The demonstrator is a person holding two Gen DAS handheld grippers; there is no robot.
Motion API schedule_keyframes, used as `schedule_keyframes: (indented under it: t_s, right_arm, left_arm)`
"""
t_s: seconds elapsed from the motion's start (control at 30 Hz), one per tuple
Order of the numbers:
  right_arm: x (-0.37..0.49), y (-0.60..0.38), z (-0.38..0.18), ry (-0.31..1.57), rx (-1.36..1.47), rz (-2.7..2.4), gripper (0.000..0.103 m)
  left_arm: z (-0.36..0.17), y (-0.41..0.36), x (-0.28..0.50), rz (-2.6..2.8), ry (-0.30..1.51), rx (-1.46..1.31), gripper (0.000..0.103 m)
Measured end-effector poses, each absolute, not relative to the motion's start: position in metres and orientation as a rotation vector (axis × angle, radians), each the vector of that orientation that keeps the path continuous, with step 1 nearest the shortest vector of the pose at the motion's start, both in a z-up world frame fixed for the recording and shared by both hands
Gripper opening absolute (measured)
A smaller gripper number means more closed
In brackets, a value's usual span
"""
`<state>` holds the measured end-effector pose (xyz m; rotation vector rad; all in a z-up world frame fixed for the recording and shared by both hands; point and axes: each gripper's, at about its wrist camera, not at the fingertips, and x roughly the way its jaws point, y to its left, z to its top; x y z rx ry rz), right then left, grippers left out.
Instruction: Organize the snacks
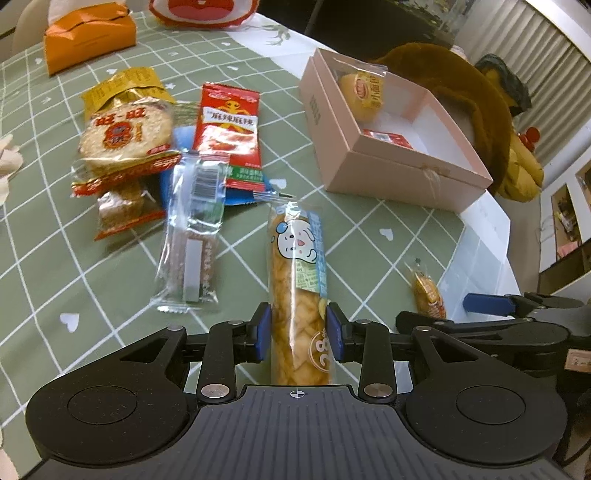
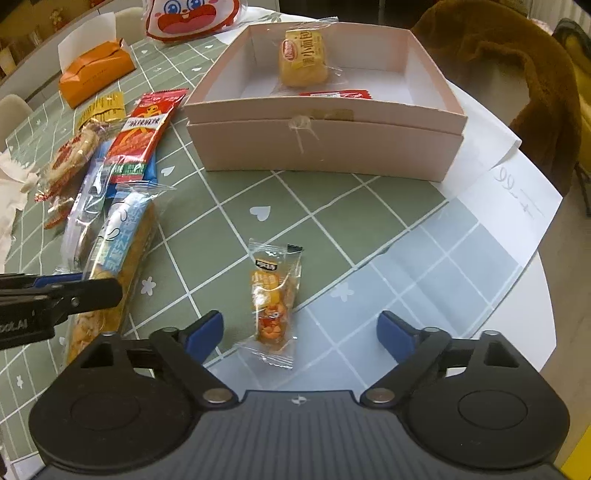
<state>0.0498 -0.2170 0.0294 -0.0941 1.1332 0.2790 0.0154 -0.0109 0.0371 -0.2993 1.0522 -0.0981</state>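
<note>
A long bread pack [image 1: 295, 280] with a cartoon face lies on the green checked tablecloth. My left gripper [image 1: 299, 328] straddles its near end, and the blue pads stand right at its sides without denting the wrapper. A small orange snack packet [image 2: 273, 295] lies flat below my right gripper [image 2: 301, 325], whose jaws stand wide apart and touch nothing. The pink box [image 2: 325, 147] further back holds a small bread pack [image 2: 303, 59] and a red packet [image 2: 336, 95]. A rice cracker pack [image 1: 125, 136], a red spicy pack [image 1: 229, 125] and a clear bar pack [image 1: 192, 236] lie piled at left.
An orange tissue pack [image 1: 88, 37] and a red-and-white bag [image 2: 188, 18] sit at the far side. A brown plush throw [image 2: 517, 74] hangs beyond the box. White paper [image 2: 509, 192] lies under the box by the rounded table edge at right.
</note>
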Motion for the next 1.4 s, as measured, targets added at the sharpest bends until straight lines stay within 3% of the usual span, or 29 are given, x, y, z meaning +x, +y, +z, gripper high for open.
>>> schedule_keyframes:
  t_s: [0.33,0.77,0.87,0.97,1.03,1.2,1.4]
  right_arm:
    - [0.045,-0.209,0.023,1.103,-0.115,0.253,0.103]
    - [0.047,-0.208,0.023,1.110,-0.117,0.260,0.103]
    - [0.045,-0.209,0.027,1.086,-0.119,0.267,0.088]
    - [0.043,-0.209,0.032,1.067,-0.124,0.271,0.067]
    - [0.043,-0.208,0.035,1.068,-0.127,0.272,0.046]
    - [0.046,-0.207,0.039,1.098,-0.135,0.267,0.021]
    - [0.041,-0.206,0.043,1.103,-0.148,0.266,0.020]
  left_arm:
    - [0.034,-0.010,0.016,-0.110,1.058,-0.314,0.040]
    - [0.028,-0.006,0.017,-0.110,1.059,-0.363,0.040]
    - [0.028,-0.008,0.020,-0.101,1.056,-0.351,0.040]
    - [0.029,-0.011,0.024,-0.098,1.056,-0.334,0.040]
    - [0.029,-0.011,0.026,-0.101,1.054,-0.332,0.040]
    - [0.027,-0.010,0.025,-0.116,1.038,-0.337,0.038]
    - [0.025,-0.012,0.021,-0.153,1.046,-0.367,0.037]
